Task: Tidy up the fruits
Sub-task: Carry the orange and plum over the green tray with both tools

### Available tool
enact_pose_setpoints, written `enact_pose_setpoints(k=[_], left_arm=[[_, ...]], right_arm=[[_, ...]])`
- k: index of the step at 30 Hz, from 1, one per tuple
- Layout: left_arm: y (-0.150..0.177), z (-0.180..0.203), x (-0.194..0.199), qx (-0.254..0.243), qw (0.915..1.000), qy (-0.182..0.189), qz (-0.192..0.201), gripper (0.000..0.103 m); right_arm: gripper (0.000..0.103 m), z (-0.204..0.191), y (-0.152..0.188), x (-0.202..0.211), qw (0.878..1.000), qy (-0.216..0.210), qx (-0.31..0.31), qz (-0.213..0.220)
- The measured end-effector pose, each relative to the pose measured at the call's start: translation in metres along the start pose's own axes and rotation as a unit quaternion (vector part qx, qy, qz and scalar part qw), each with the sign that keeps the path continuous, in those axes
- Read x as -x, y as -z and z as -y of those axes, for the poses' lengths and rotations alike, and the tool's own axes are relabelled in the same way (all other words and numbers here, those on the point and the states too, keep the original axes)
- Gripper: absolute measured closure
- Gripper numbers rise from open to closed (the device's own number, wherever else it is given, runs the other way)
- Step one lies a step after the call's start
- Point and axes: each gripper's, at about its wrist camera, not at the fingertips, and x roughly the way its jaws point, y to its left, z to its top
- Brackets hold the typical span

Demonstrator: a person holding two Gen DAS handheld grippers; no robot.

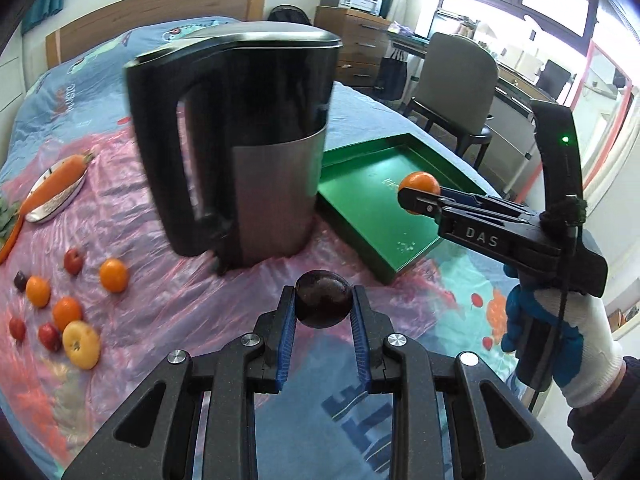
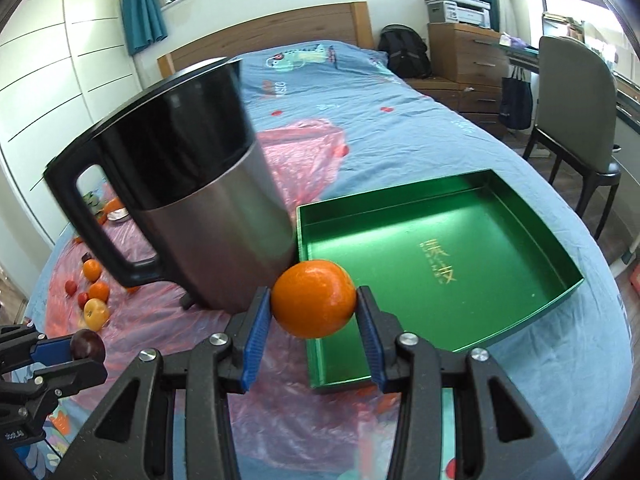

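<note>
we are gripping a dark round plum point(image 1: 323, 299) in our left gripper point(image 1: 324, 320) and a round orange point(image 2: 314, 298) in our right gripper point(image 2: 314, 316), above the shallow green metal tray point(image 2: 552, 256).

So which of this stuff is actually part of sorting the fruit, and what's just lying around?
Job:
left gripper clamping dark plum
right gripper clamping orange
green tray
loose fruit pile

Lying about:
kettle
carrot on a dish
chair
</note>
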Motion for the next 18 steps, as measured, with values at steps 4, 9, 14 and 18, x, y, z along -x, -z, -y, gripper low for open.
enact_pose_setpoints(k=[4,9,14,18], left_arm=[[-0.03,0.028,-0.035,-0.021,0.9997,0.012,-0.004,0.081],[-0.061,0.053,-0.085,-0.029,0.9994,0.014,-0.012,0.081],[-0.076,0.061,-0.134,-0.021,0.9994,0.001,-0.029,0.081],[-0.078,0.059,-0.159,-0.023,0.9989,-0.014,-0.038,0.081]], right_arm=[[0.029,0.037,-0.011,-0.018,1.0,0.023,-0.017,0.006],[0.029,0.081,-0.027,-0.046,0.998,0.049,-0.031,0.015],[0.029,0.109,-0.033,-0.075,0.997,0.066,-0.044,0.021],[0.029,0.119,-0.033,-0.1,0.995,0.077,-0.055,0.022]])
